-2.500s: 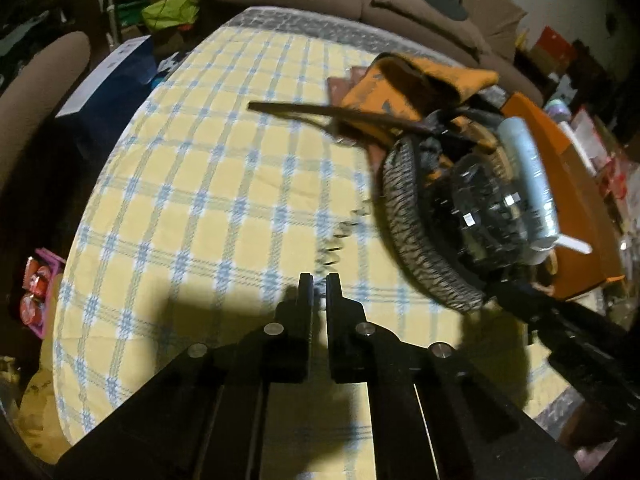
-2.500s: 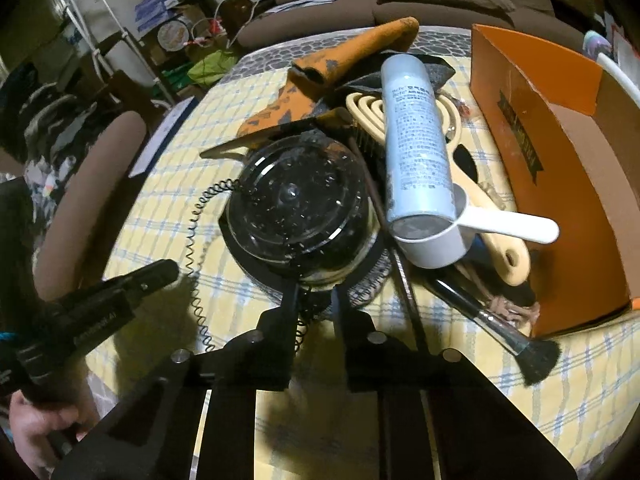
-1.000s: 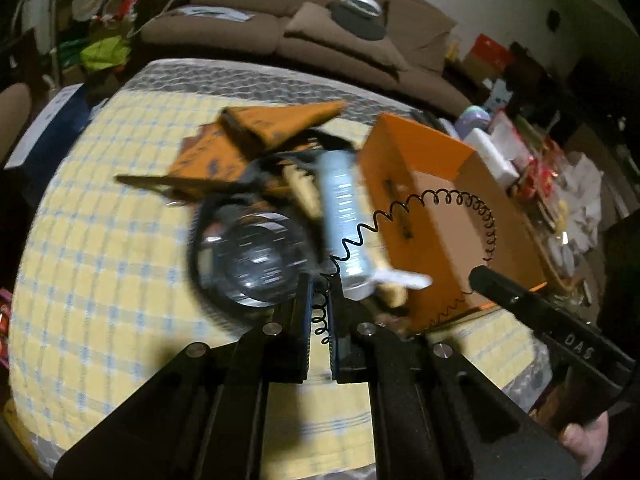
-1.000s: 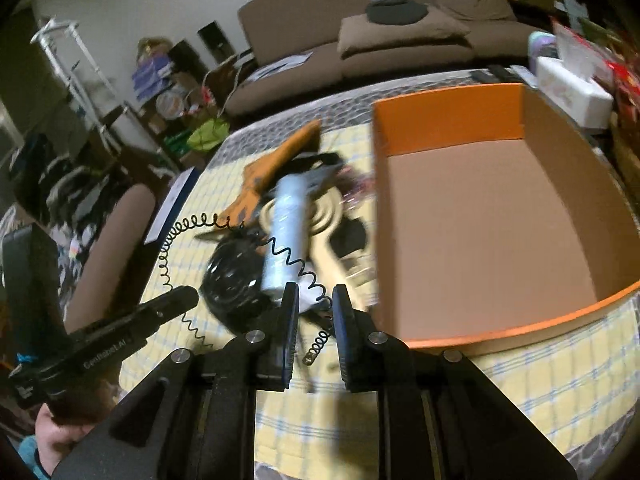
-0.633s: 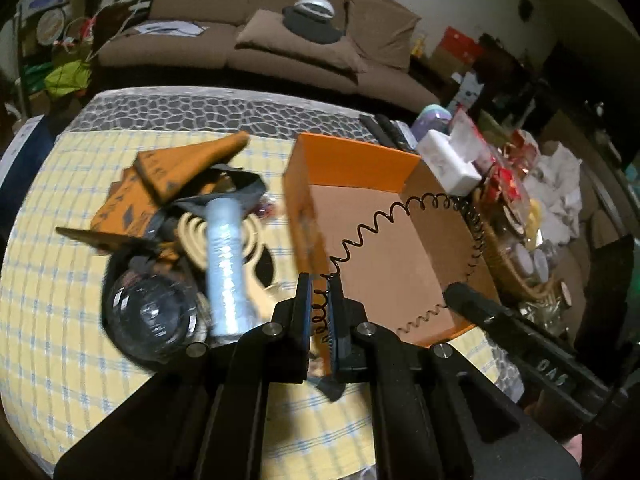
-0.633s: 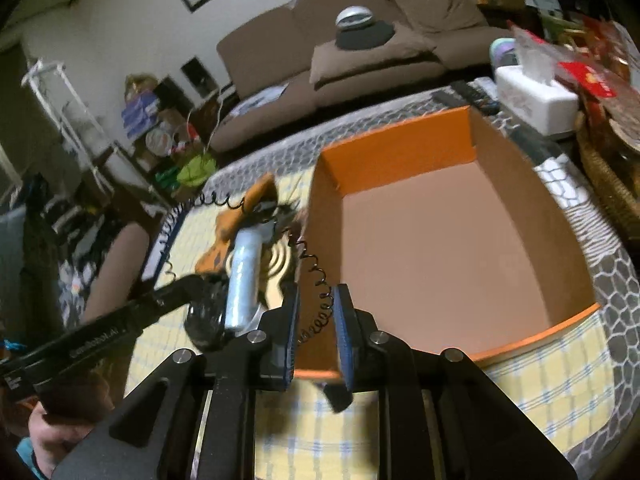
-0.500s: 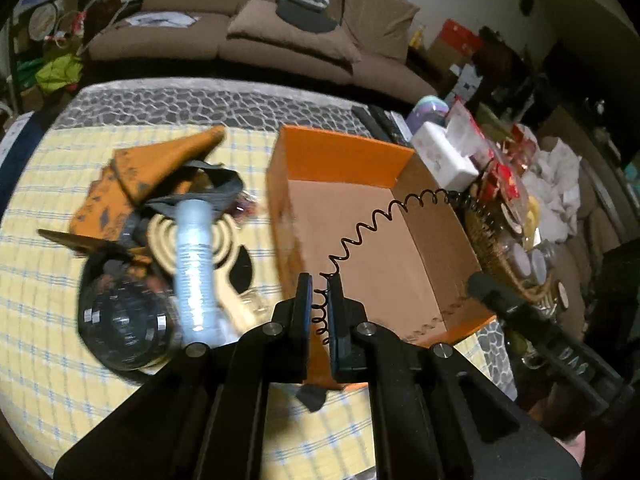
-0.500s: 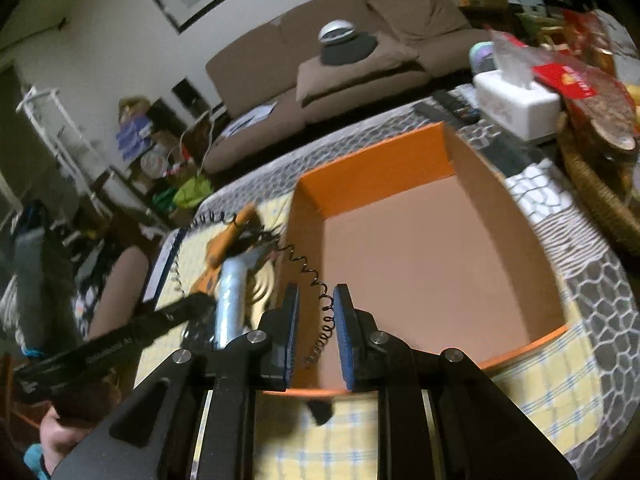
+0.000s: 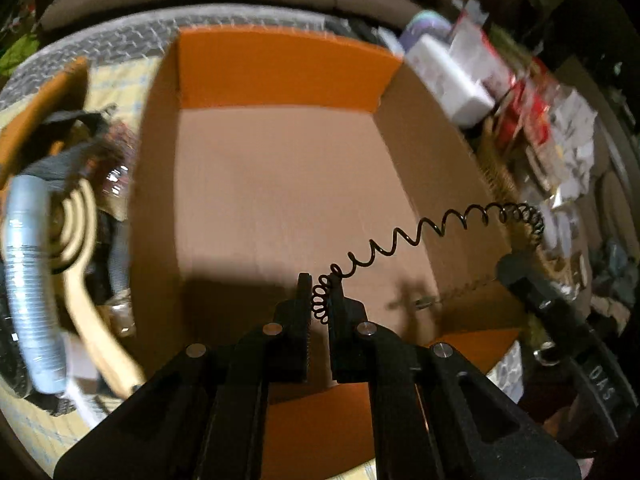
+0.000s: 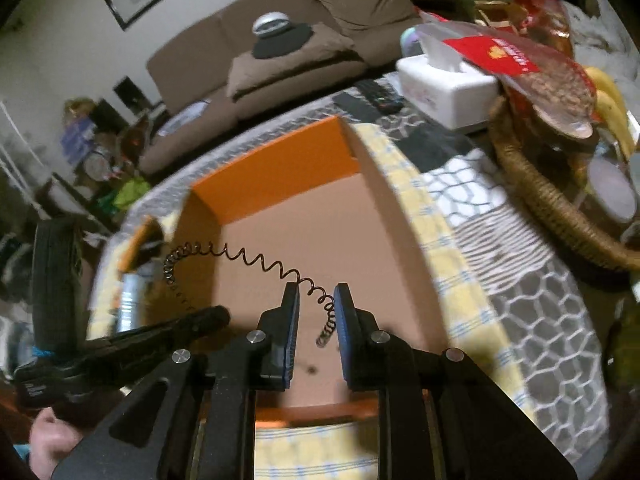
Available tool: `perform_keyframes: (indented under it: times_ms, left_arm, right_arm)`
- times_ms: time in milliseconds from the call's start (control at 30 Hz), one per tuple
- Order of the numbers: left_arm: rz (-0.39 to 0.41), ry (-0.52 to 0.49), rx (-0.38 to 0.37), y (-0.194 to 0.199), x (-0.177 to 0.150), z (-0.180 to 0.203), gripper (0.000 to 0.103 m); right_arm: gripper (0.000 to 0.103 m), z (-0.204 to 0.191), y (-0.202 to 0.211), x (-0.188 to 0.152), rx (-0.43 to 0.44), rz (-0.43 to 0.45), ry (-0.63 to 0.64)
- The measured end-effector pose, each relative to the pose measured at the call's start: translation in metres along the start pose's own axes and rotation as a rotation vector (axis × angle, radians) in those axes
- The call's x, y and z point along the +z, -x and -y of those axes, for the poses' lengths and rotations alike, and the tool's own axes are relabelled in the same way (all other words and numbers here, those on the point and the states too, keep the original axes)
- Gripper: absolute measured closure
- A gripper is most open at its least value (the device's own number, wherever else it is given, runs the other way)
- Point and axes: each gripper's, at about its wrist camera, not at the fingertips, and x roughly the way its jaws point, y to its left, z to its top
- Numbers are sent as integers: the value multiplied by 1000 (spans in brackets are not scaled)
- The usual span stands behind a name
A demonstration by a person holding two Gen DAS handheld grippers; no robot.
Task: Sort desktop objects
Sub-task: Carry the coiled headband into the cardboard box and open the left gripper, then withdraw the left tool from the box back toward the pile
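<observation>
L gripper (image 9: 320, 292): fingers nearly together, clamped on one end of the black coiled spring (image 9: 420, 236). R gripper (image 10: 316, 304): fingers a little apart, other end of spring between them near the R pad; contact unclear. Spring hung stretched between both, above the open orange box (image 10: 280, 172). Spray can (image 9: 28, 280) and clutter lay beside the box's left wall, on the checked tablecloth (image 10: 452, 248).

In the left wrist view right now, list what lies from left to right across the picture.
Silver spray can → cream swirl-shaped paddle → orange box → left gripper pinching the black coiled spring → right gripper → cluttered packets.
</observation>
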Motion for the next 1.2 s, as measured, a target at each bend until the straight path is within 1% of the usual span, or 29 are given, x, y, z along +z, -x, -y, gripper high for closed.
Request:
perform_keyframes:
  times_ms: [33,167,300,367,433,467,500,533,567,667,733,800,867,900,967,1000,1033,1067,1100,1133,1200]
  left_arm:
    - [-23,3,4,-8,0,1,96]
    - [-75,4,-6,-21,-1,3,96]
    - [-135,-50,41,-37,-2,11,96]
    - [-158,-59,56,-43,-2,14,96]
    - [-162,-74,71,-45,-3,18,96]
    - [-160,-81,78,-45,-2,21,92]
    - [-161,-90,87,-44,-1,23,85]
    - [-164,-96,90,-45,-1,25,81]
    - [-165,-106,94,-44,-1,27,77]
    - [-162,-111,94,-41,2,29,75]
    - [-158,-108,87,-37,2,29,68]
    - [-146,-106,86,-31,1,26,60]
    - [-123,-97,86,-23,1,22,58]
    - [-103,-98,81,-14,0,20,56]
    - [-64,-106,66,3,-3,18,47]
    - [-39,-114,60,14,-5,16,43]
    - [-14,-119,51,24,-7,15,40]
    - [8,-122,42,35,-8,12,34]
    - [37,-123,41,48,-11,7,27]
    - [61,-124,40,59,-14,3,24]
    - [112,-126,54,83,-22,-9,12]
  right_arm:
    - [84,5,-3,2,-16,-6,2]
    - [83,17,-11,3,-30,-38,-13]
    - [82,26,-14,1,-42,-80,-36]
    - [81,30,-16,0,-54,-92,-45]
    - [74,31,-15,-1,-66,-88,-42]
    - [74,30,-14,-1,-71,-83,-37]
    - [71,29,-13,0,-73,-78,-33]
    - [64,28,-11,0,-85,-73,-28]
    - [62,27,-9,1,-103,-63,-19]
    - [58,24,-3,3,-100,-34,-13]
    - [54,22,1,6,-109,-12,-4]
    - [53,20,4,7,-121,4,2]
    - [52,19,7,8,-121,17,3]
    - [51,19,8,8,-121,20,1]
    - [49,16,9,8,-119,27,0]
    - [46,15,10,7,-116,29,0]
    - [42,13,11,7,-113,33,1]
    - [39,10,13,6,-108,40,1]
    - [31,8,13,6,-103,45,2]
    - [26,4,15,5,-97,51,5]
    - [21,-5,18,3,-81,62,17]
